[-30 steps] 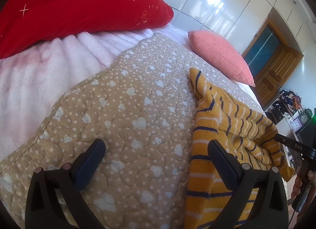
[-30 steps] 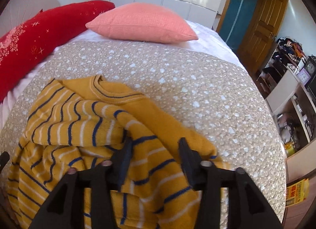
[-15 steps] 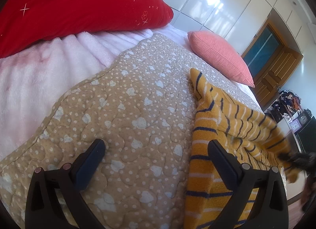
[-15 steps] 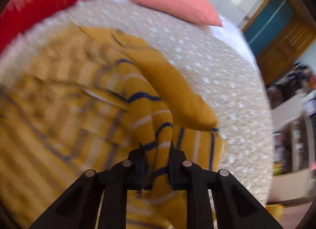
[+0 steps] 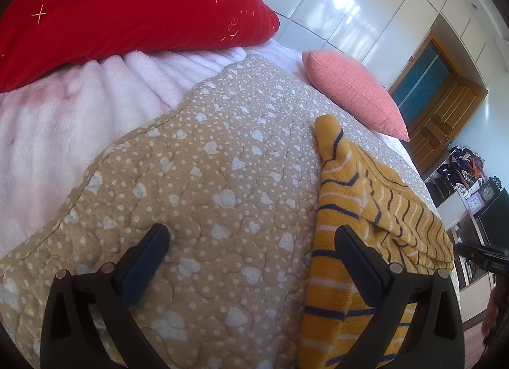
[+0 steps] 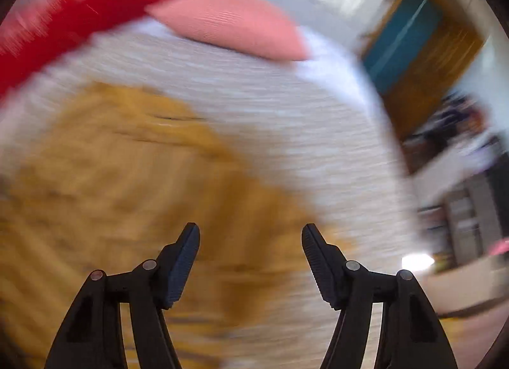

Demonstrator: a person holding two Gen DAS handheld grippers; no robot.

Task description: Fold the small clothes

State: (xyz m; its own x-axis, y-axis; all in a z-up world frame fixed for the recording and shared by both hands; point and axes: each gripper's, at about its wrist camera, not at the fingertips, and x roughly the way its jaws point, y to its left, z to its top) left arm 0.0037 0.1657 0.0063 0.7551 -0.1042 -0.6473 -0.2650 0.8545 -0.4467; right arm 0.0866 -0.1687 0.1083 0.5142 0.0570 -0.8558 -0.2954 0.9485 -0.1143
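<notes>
On the left side of the bed, your left gripper (image 5: pixel 251 260) hovers low over the tan quilt (image 5: pixel 197 178), its jaws spread wide with nothing between them but bare quilting; the right-hand finger (image 5: pixel 359 264) overlaps the edge of the sweater in the view, though whether it touches the cloth you cannot tell from here. Farther back lie the red pillow (image 5: pixel 127 3) and the pink fleece blanket (image 5: pixel 63 108), with the coral cushion (image 5: pixel 353 92) toward the headboard side, none of them part of the job.

Moving right, the yellow striped sweater (image 5: pixel 356 219) lies on the quilt, just beside the left gripper. One layer is already turned over on top of the body, which reads as a sleeve or side panel folded inward, so you appear to have the first fold down. The garment is still long and loosely heaped at its near end, and its top corner stands up in a peak, so it is not yet a neat packet.

At the far right, your right gripper (image 6: pixel 251 260) is over the sweater in a heavily blurred view; its jaws are opening and no cloth is caught between them, so it seems to have let the fold go.

What looks left to you: fold the other side inward, smooth the raised corner, then bring the hem up toward the collar. You are probably about a third of the way through this garment.
</notes>
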